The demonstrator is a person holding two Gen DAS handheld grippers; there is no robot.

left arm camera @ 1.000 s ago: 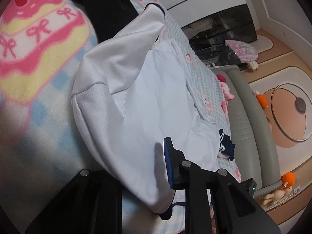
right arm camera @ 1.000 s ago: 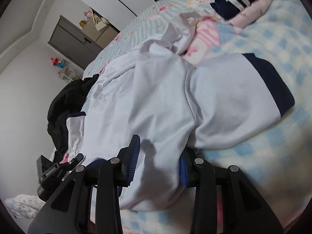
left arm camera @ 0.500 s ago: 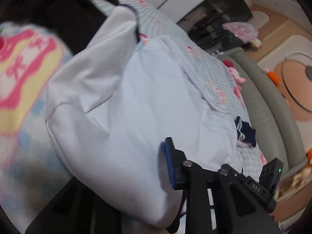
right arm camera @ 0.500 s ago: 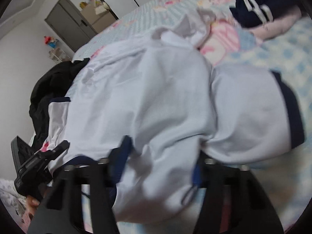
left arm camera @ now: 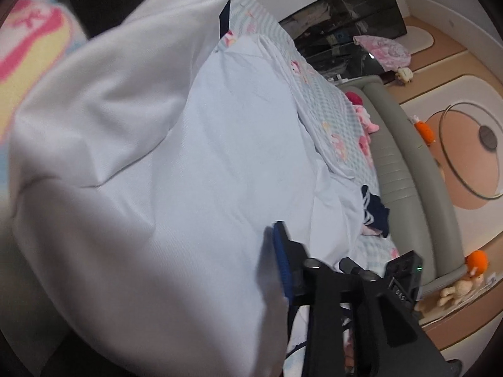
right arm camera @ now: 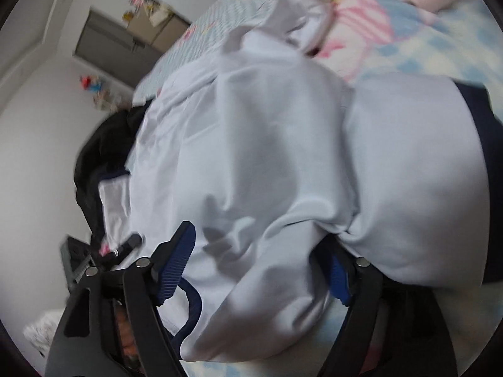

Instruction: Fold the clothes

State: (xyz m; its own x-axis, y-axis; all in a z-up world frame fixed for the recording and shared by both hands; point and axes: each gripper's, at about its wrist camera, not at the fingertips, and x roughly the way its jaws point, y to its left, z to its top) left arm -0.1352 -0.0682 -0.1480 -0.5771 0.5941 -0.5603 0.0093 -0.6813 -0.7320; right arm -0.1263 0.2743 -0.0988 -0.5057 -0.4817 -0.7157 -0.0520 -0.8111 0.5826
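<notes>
The right gripper (right arm camera: pixel 261 267) sits at the near hem of a white short-sleeved shirt with navy trim (right arm camera: pixel 251 144); its jaws are opening, and the bunched cloth lies between the blue ribbed pads, which stand clear of it on both sides. The left gripper (left arm camera: pixel 245 270) shows only one blue pad, flat against the shirt; the other is buried under the fabric. Its jaws are closing, and the pad presses into the cloth, so it looks to be pinching a fold of the shirt.

The shirt lies spread over a fleecy blue-checked blanket with a pink and yellow cake print (left arm camera: pixel 34 40) on the bed. Its body is rumpled, and it looks doubled over on itself near the hem. The navy-cuffed sleeve (right arm camera: pixel 440 169) lies out to the right, unfolded. I judge the task early: one lengthwise fold seems under way, while the sleeves are not tucked and the body is not smoothed or squared.

Beyond the shirt, a black garment (right arm camera: pixel 103 163) is heaped at the bed's edge, and a navy piece of clothing with white stripes (left arm camera: pixel 374 213) lies on the pale blue patterned sheet (left arm camera: pixel 320 106); both appear unfolded, so more work remains. Farthest off are a grey padded bed frame (left arm camera: pixel 405 169) and small plush toys (left arm camera: pixel 459 286).
</notes>
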